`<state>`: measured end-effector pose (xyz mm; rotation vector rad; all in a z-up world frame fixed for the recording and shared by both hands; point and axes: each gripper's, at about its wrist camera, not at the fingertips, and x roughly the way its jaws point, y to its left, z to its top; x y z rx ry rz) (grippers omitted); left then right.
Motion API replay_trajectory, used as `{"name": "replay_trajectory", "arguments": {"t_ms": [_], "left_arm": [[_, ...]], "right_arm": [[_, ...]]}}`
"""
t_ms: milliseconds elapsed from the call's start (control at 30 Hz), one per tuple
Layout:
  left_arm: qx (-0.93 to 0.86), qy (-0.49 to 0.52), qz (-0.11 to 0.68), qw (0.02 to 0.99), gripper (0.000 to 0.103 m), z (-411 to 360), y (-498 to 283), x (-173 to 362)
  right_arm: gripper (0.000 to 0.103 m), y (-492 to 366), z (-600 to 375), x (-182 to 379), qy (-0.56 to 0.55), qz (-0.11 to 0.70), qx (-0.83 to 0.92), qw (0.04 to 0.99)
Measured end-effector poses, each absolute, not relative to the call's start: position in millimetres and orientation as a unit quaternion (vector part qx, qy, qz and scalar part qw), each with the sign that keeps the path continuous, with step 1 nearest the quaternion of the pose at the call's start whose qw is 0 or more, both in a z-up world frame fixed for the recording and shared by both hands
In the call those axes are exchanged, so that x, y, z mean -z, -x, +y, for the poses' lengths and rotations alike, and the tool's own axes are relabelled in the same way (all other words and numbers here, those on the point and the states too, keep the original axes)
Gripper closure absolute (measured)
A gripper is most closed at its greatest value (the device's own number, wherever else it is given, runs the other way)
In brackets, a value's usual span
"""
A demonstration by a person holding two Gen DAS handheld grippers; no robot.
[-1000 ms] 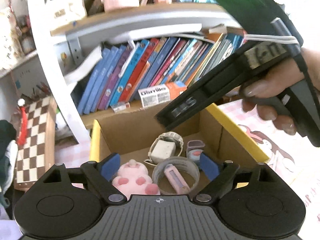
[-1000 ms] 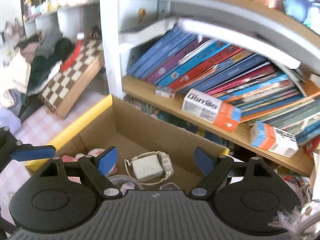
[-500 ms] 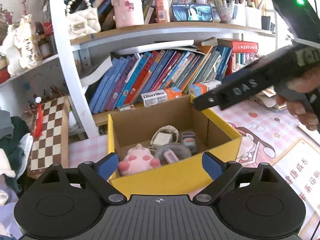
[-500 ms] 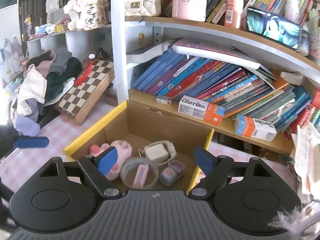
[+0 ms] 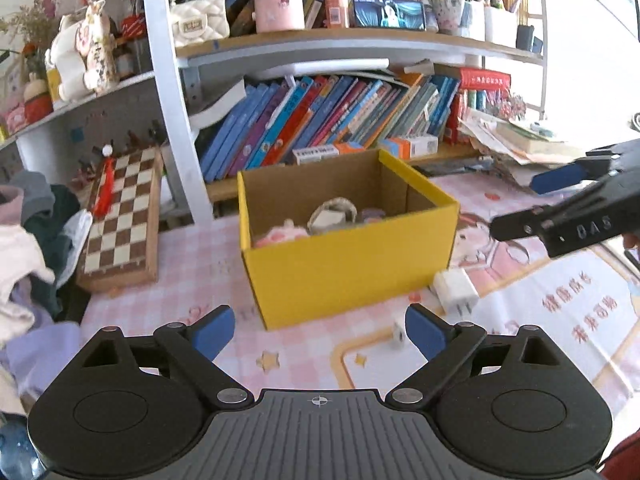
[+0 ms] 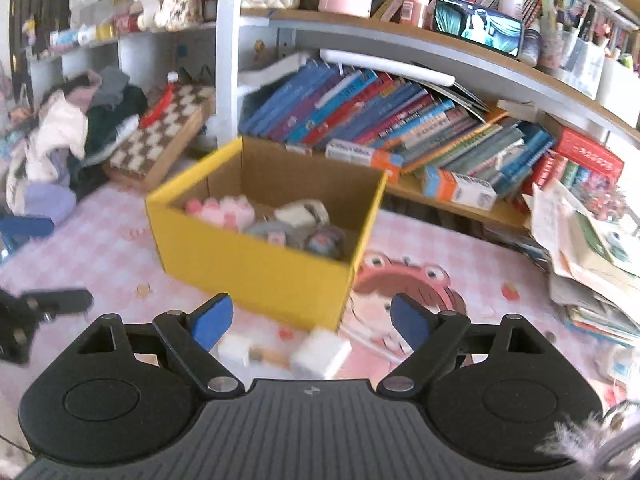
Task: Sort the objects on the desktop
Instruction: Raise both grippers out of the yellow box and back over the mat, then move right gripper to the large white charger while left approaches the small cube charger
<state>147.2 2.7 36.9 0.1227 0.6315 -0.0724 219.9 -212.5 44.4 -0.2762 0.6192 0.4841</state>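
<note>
A yellow cardboard box point(image 5: 344, 264) stands on the pink desk mat; it also shows in the right wrist view point(image 6: 248, 264). Inside lie a pink plush point(image 6: 224, 210), a white charger with coiled cable point(image 6: 300, 212), a grey tape ring and a small purple item point(image 6: 326, 240). A white plug adapter point(image 5: 456, 290) point(image 6: 320, 352) lies on the mat in front of the box, with a small white block point(image 6: 236, 346) beside it. My left gripper point(image 5: 318, 330) is open and empty, short of the box. My right gripper point(image 6: 310, 318) is open and empty above the adapter.
A bookshelf with leaning books point(image 5: 328, 116) stands behind the box. A chessboard point(image 5: 120, 216) and a pile of clothes point(image 5: 24, 248) lie at the left. A stack of papers point(image 6: 592, 248) lies at the right. The right gripper's body shows in the left wrist view point(image 5: 572, 220).
Both grippers have pulled back and away from the box, from right over its opening to in front of it. The box's contents have not moved. Both stay open.
</note>
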Motion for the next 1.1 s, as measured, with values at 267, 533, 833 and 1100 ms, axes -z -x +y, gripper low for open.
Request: {"name": "replay_trajectory", "arguments": {"t_ms": [267,533,833,1100], "left_arm": [[0.037,-0.077,0.317,0.944,0.009,-2,-119,-28],[0.041,-0.071,0.328,0.941,0.005,-2,-93,-20],[0.048,-0.079,0.352,0.932,0.005,-5,-71,0],[0.056,-0.086,0.37,0.923,0.005,-10,-61,13]], "right_arm": [[0.016,-174,-223,-25,0.12,0.319,-0.208,0.917],[0.012,-133,-227,-5,0.108,0.344,-0.183,0.915],[0.01,-103,-224,18,0.11,0.374,-0.159,0.907],[0.01,-88,-214,27,0.1,0.389,-0.166,0.9]]}}
